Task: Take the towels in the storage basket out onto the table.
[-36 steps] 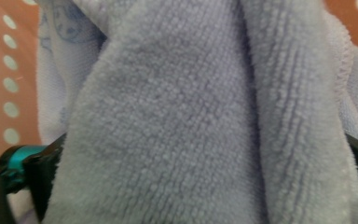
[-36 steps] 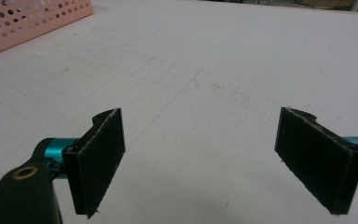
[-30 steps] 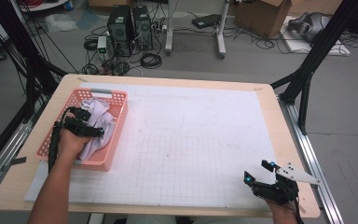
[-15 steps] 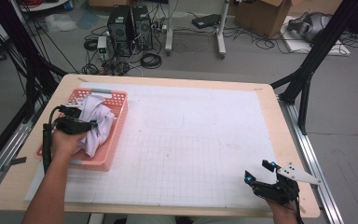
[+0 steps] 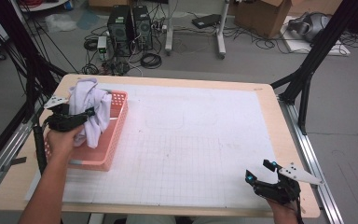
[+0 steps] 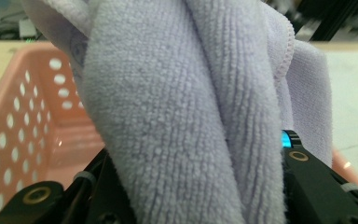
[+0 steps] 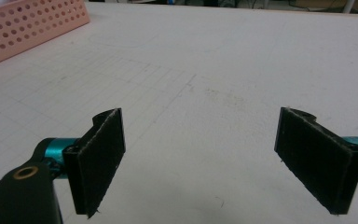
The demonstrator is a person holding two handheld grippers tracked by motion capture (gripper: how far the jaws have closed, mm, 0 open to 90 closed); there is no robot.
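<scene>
The left claw (image 5: 81, 116) grips a towel (image 5: 91, 109), a pale lilac one, bunched between its jaws. Its jaws have just been closing, and the cloth is caught between them. The towel hangs up in the air over the pink basket (image 5: 114, 135) at the left end of the surface (image 5: 205, 140). Its long axis runs up and down: a crumpled top end rises above the claw and the looser end droops toward the basket's near right part; whether it touches the basket I cannot tell. In the left gripper view the towel (image 6: 182, 116) falls in thick vertical folds right between the jaws, the basket (image 6: 23, 121) behind it.

The right claw (image 5: 264, 172) sits at the near right corner of the surface, well apart from the basket, jaws wide apart and holding nothing. In the right gripper view its pads (image 7: 100, 154) frame bare gridded surface (image 7: 214, 70), with the basket (image 7: 28, 25) far off.
</scene>
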